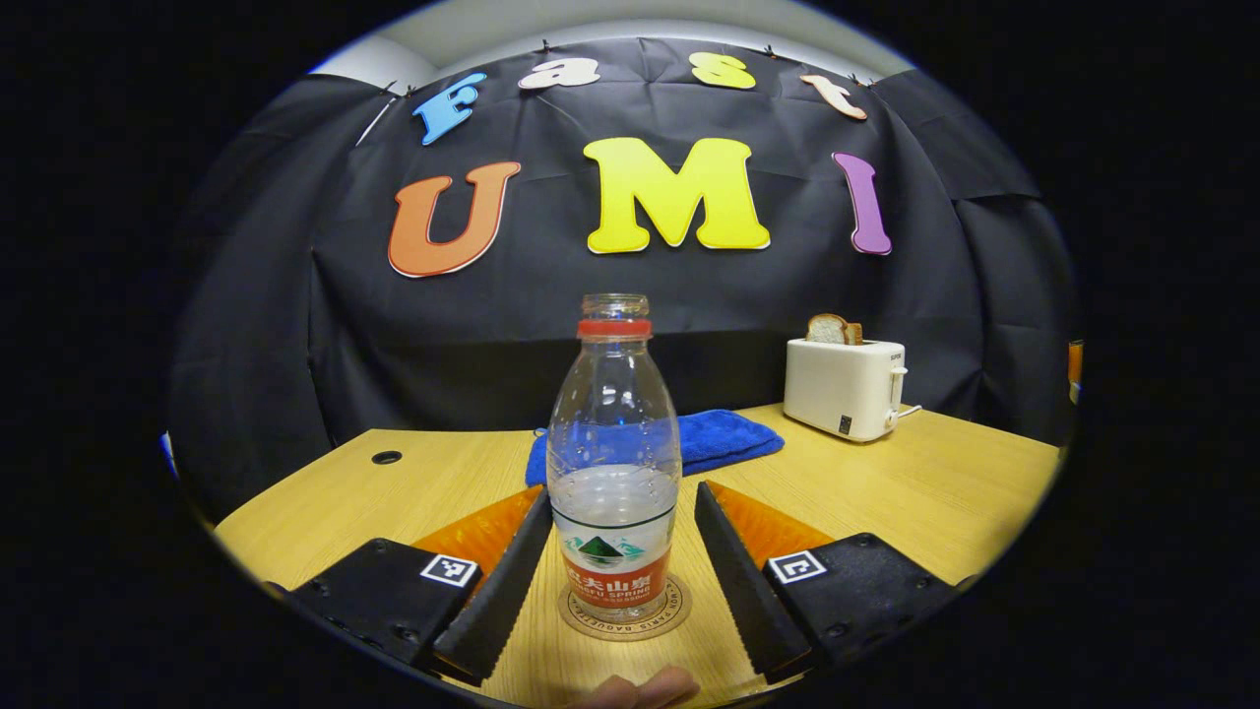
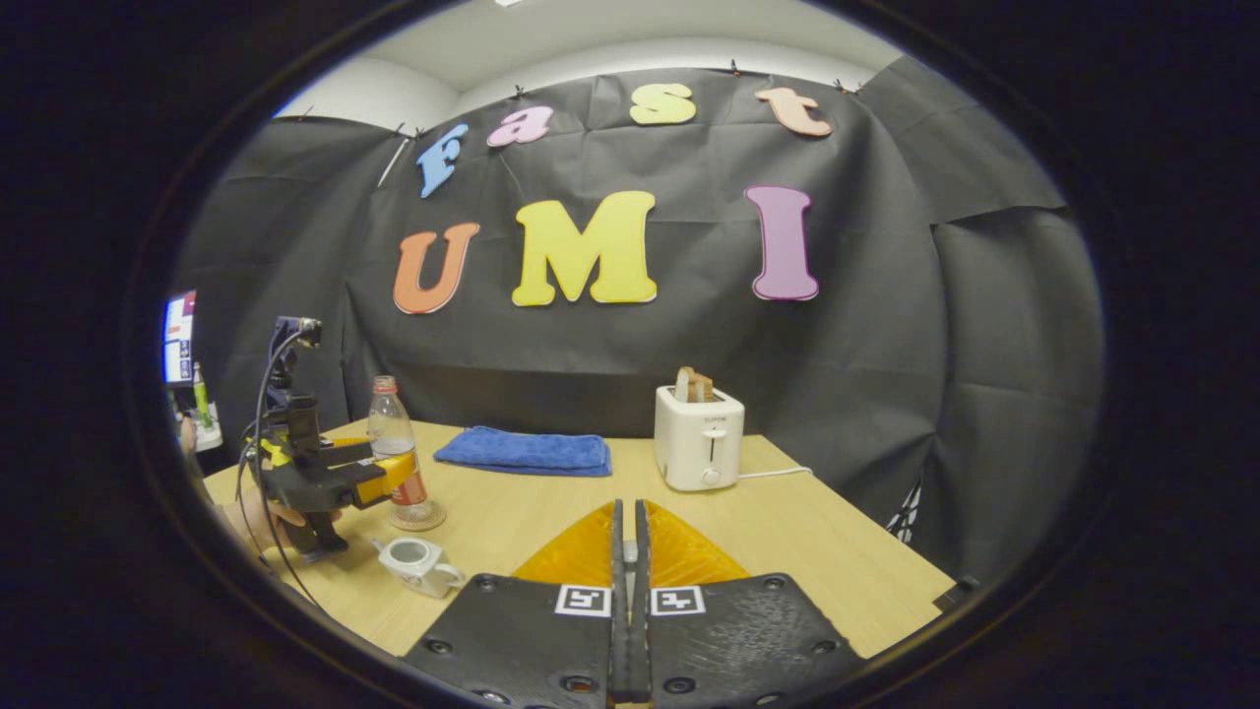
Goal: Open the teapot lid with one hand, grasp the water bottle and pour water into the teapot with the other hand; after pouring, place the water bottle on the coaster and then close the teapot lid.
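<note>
Even overhead light, sharp focus, soft shadows, strong fisheye bending at the edges of both views.

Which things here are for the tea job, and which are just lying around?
For the job: water bottle, standing on the coaster between the open left gripper; teapot; right gripper, shut on nothing.

Just lying about: toaster with bread, blue towel.

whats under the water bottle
The water bottle stands on a round coaster on the wooden table. The coaster's rim shows around the base; its middle is covered by the bottle.
</note>
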`<state>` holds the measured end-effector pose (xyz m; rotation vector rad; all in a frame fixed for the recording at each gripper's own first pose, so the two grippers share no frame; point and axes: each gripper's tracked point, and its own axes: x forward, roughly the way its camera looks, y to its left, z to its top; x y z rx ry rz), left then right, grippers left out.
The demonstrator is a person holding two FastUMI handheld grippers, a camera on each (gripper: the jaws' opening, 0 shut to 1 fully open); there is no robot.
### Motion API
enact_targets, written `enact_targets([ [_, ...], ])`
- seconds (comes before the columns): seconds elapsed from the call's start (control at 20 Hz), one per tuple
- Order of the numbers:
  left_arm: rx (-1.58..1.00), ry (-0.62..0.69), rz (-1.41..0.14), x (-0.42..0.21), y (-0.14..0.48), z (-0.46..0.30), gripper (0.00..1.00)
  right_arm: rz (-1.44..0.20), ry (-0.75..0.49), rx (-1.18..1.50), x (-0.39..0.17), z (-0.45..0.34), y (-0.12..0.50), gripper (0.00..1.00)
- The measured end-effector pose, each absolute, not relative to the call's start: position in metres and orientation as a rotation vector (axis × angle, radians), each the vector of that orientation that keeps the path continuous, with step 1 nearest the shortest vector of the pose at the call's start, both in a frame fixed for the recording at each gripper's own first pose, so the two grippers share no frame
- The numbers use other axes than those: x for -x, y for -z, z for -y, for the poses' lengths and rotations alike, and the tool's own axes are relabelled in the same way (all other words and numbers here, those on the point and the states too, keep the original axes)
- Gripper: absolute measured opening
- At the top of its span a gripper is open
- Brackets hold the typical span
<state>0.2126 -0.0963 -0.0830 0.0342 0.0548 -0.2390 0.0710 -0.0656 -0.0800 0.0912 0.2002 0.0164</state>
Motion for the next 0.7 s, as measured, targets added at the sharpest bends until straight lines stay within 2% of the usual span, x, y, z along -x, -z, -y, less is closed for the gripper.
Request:
enact_targets([
  [0.1, -0.038, 0.236, -0.045, -0.211, 0.078, 0.096, 0.96, -0.205, -0.018, -0.091, -0.071, 0.064, 0.081, 0.00],
  [0.25, -0.023, 0.267, -0.040, -0.203, 0.073, 0.103, 0.97, -0.209, -0.023, -0.087, -0.072, 0.060, 0.082, 0.00],
  [0.7, -0.003, 0.202, -0.005, -0.166, 0.070, 0.064, 0.97, -0.180, -0.087, -0.068, -0.067, 0.025, 0.078, 0.00],
])
